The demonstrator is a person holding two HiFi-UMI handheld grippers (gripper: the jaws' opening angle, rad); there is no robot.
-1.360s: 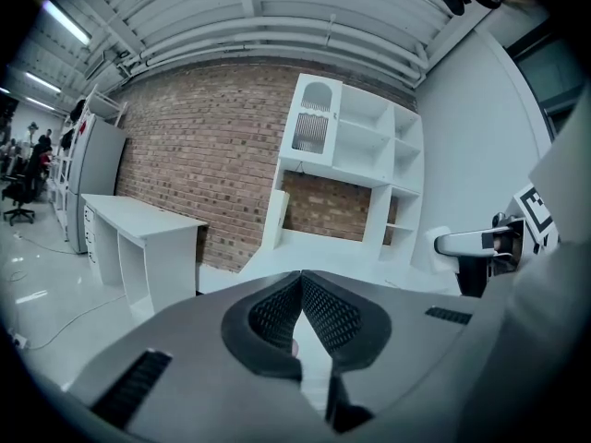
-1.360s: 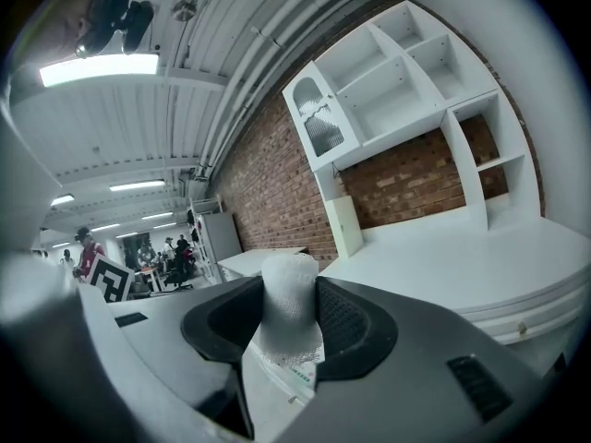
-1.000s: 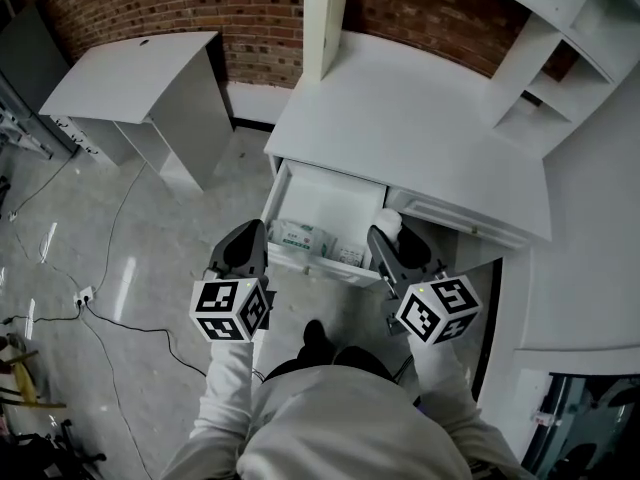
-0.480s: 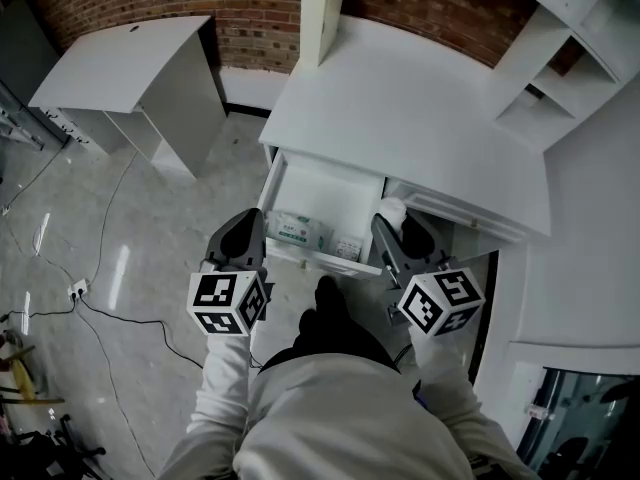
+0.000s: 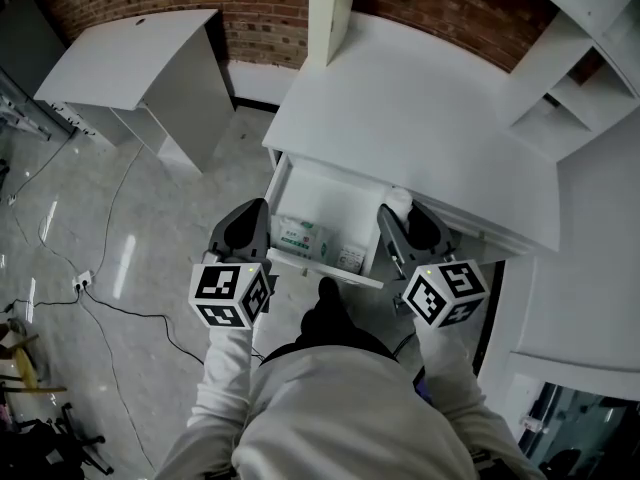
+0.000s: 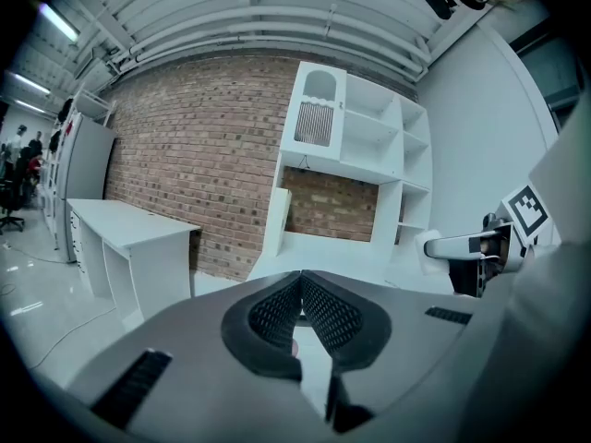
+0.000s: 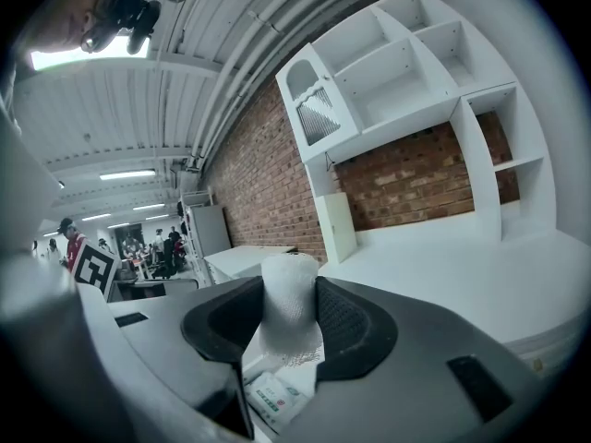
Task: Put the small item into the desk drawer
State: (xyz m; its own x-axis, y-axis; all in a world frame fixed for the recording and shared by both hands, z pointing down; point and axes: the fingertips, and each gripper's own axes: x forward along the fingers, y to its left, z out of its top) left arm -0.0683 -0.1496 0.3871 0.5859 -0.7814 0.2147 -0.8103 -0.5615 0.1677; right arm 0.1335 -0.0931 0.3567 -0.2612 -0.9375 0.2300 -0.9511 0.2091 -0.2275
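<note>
The right claw grips a white gauze roll at the open drawer's right edge (packets inside); the left claw is closed, empty.

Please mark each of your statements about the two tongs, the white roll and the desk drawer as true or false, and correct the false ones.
1. The right tongs grip a white roll between their jaws. True.
2. The left tongs carry a small box. False: their jaws are together and nothing is between them.
3. The drawer is pushed shut. False: it stands pulled out from the desk.
4. A white and green packet lies inside the drawer. True.
5. The white roll lies on the drawer's bottom. False: the right tongs hold it, off the bottom, near the drawer's right side.
</note>
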